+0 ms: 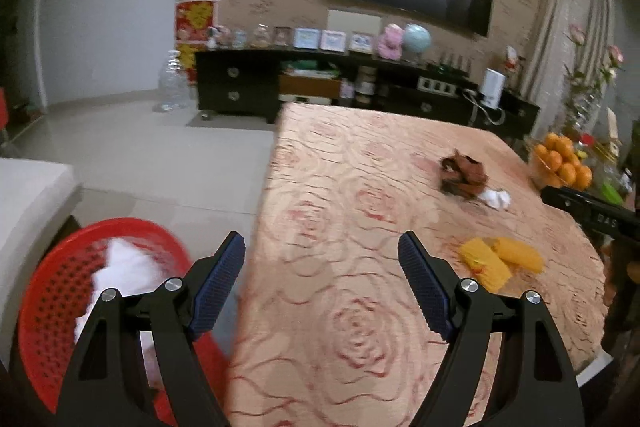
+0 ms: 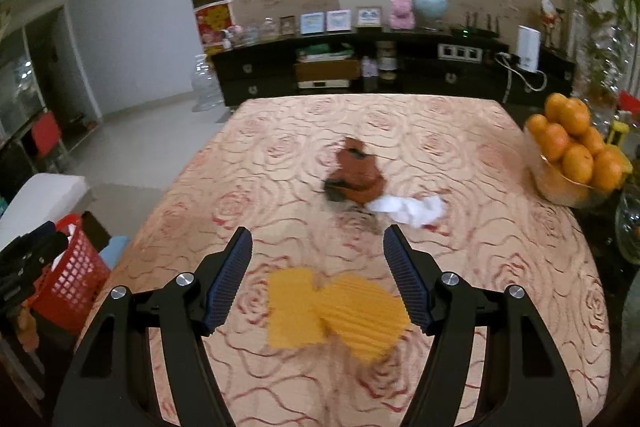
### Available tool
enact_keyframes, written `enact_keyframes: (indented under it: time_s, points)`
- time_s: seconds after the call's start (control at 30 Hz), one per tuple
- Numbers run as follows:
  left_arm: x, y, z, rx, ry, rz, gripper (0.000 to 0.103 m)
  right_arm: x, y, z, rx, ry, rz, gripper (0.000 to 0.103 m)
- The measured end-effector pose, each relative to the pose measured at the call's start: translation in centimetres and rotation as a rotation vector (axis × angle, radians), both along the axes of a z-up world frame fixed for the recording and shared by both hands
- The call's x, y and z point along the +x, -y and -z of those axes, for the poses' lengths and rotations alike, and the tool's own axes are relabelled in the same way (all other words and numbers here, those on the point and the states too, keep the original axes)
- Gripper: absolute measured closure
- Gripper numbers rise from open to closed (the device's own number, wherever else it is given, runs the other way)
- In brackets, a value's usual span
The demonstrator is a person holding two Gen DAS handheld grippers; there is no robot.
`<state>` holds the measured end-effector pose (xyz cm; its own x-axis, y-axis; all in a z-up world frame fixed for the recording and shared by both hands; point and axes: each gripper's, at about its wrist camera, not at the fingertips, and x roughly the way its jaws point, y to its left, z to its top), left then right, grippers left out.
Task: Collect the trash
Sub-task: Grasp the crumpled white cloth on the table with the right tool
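The right gripper (image 2: 318, 251) is hovering, fingers apart and empty, over the yellow wrapper (image 2: 336, 311) lying on the table (image 2: 520, 267); probably it needs lowering and closing. The left gripper (image 1: 322, 255) is also hanging spread and empty near the red basket (image 1: 48, 291).

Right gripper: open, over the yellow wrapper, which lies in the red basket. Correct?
Not quite. The right gripper is open over the yellow wrapper, but the right wrist view shows it lying on the table, not in the red basket.
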<state>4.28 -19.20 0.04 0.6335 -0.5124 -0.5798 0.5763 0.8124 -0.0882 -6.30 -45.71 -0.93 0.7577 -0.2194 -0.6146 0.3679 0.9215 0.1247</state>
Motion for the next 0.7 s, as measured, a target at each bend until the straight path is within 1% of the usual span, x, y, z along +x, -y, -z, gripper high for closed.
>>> enact_keyframes:
  time_s: [0.17,0.27,0.37,0.47,0.57,0.63,0.7]
  points:
    - [-0.5,4.7,-0.1,0.045,0.008,0.09,0.027,0.2,1.9,0.3,-0.027,-0.032,0.024,0.036]
    - [-0.2,7.8,-0.7,0.066,0.032,0.14,0.027,0.8,3.8,0.2,-0.045,-0.023,0.037,0.036]
    - [0.5,10.3,-1.0,0.062,0.031,0.169,0.027,1.5,6.4,1.2,-0.031,-0.024,0.058,0.036]
    - [1.1,11.9,-0.5,0.042,0.023,0.185,0.027,2.5,8.7,2.4,-0.027,-0.045,0.078,0.036]
    - [1.5,12.4,1.0,0.013,-0.007,0.184,0.027,3.7,10.5,3.7,-0.023,-0.065,0.069,0.035]
    - [2.2,13.1,2.2,0.028,-0.065,0.186,0.027,4.8,11.1,4.6,-0.038,-0.089,0.048,0.032]
    - [2.3,13.5,2.5,0.03,-0.07,0.196,0.027,5.8,11.6,5.4,-0.036,-0.102,0.03,0.03]
